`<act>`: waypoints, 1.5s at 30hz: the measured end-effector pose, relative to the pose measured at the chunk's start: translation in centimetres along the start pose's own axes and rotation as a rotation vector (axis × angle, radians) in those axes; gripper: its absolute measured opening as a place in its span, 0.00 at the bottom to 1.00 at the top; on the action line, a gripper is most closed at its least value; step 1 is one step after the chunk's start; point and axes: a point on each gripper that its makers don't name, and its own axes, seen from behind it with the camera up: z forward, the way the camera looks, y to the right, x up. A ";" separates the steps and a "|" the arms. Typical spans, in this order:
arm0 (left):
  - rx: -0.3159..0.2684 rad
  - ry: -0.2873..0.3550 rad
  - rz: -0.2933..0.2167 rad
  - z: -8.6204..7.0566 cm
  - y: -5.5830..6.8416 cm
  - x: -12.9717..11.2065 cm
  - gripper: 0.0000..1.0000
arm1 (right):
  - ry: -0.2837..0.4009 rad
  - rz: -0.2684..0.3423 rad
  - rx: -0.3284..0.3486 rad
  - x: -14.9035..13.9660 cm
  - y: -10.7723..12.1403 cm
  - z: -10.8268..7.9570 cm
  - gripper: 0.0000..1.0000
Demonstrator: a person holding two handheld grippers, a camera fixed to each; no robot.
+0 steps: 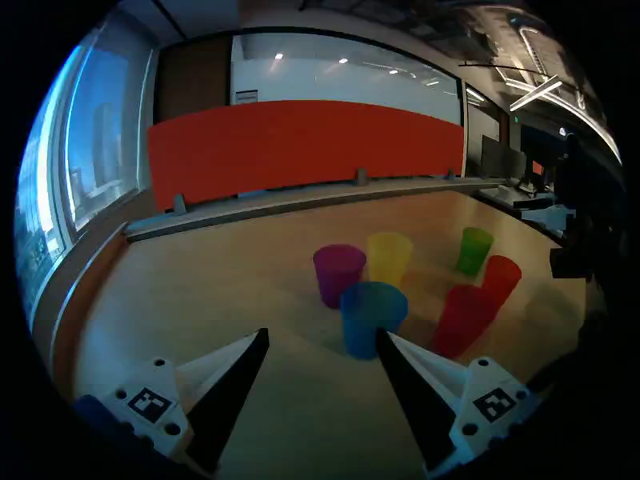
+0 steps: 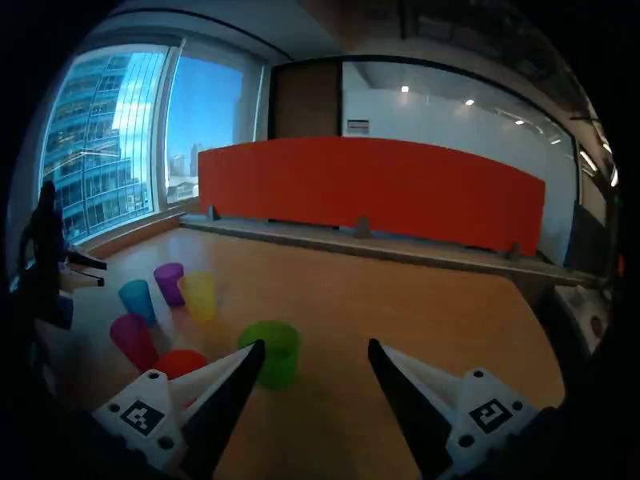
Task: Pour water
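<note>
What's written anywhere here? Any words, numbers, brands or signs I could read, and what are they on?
No text here is legible.
Small wall sign: too small and blurred to read.
Black-and-white square patches on the left gripper and right gripper: coded patterns, not words or numbers.
The cups: no print visible.

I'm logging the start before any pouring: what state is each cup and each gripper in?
Blue cup: upright.
Purple cup: upright.
Yellow cup: upright.
Green cup: upright.
Red cup: upright.
Magenta cup: upright.
Left gripper: open, holding nothing.
Right gripper: open, holding nothing.
Water in the cups: cannot tell.
</note>
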 end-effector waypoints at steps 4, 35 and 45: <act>0.041 0.069 -0.021 -0.7 -0.7 1.2 0.98 | 0.047 0.023 -0.049 0.8 0.6 -0.3 0.99; 0.286 0.414 -0.060 -5.0 -3.7 8.0 0.98 | 0.324 0.029 -0.367 5.8 3.7 -3.5 0.99; 0.328 0.472 -0.042 -5.8 -3.5 9.4 0.98 | 0.334 0.037 -0.379 5.6 2.9 -4.0 0.99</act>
